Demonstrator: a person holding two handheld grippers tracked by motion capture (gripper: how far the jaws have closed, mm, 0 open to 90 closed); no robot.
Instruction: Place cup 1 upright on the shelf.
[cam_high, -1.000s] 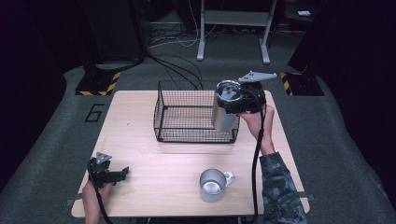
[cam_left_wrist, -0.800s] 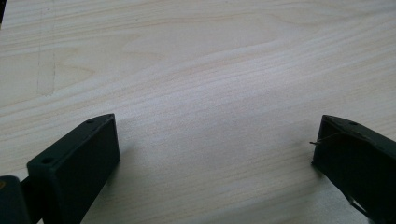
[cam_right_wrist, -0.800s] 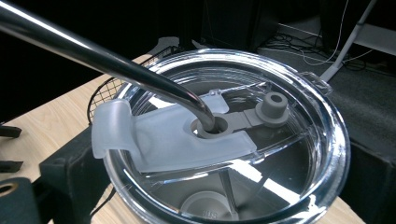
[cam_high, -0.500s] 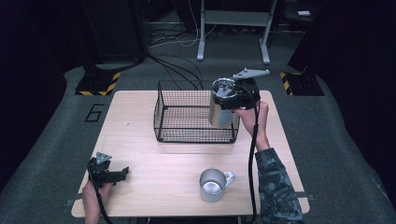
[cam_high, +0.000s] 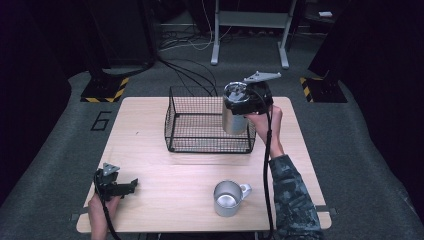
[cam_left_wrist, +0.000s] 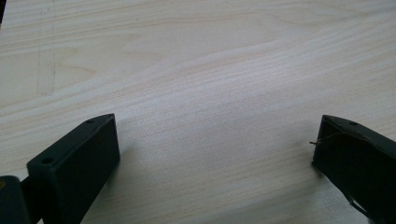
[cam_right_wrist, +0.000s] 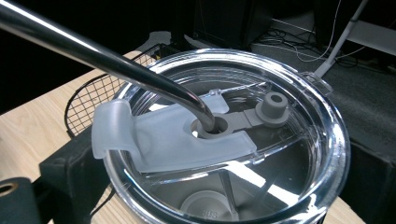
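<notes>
The right gripper (cam_high: 246, 102) holds a stainless steel tumbler (cam_high: 234, 112) upright above the right end of the wire basket (cam_high: 200, 127), its fingers (cam_right_wrist: 65, 172) clamped on the tumbler's wall just below the rim, one on either side. Held this high on the body, the vessel hangs plumb and its base can clear the basket's top wire; the posture suggests that it is being carried over the rim for lowering inside, though whether the base is already within the basket cannot be judged from the high view. In the right gripper view the clear lid (cam_right_wrist: 224, 140) sits on the tumbler, a frosted slider tab (cam_right_wrist: 159, 140) lies across it, and a metal straw (cam_right_wrist: 107, 58) passes through the lid's central hole, leaning towards the upper left; keeping the tumbler upright probably serves to keep the straw seated. The basket stands at the far middle of the worktop (cam_high: 150, 180), open side up, so that it can be loaded from above. A steel mug (cam_high: 227, 198) with its handle to the right stands alone near the front edge, well apart from the basket. The left gripper (cam_high: 116, 186) rests low at the front left corner, its fingers (cam_left_wrist: 74, 163) apart with nothing but bare wood between them, parked clear of the other arm's path.
</notes>
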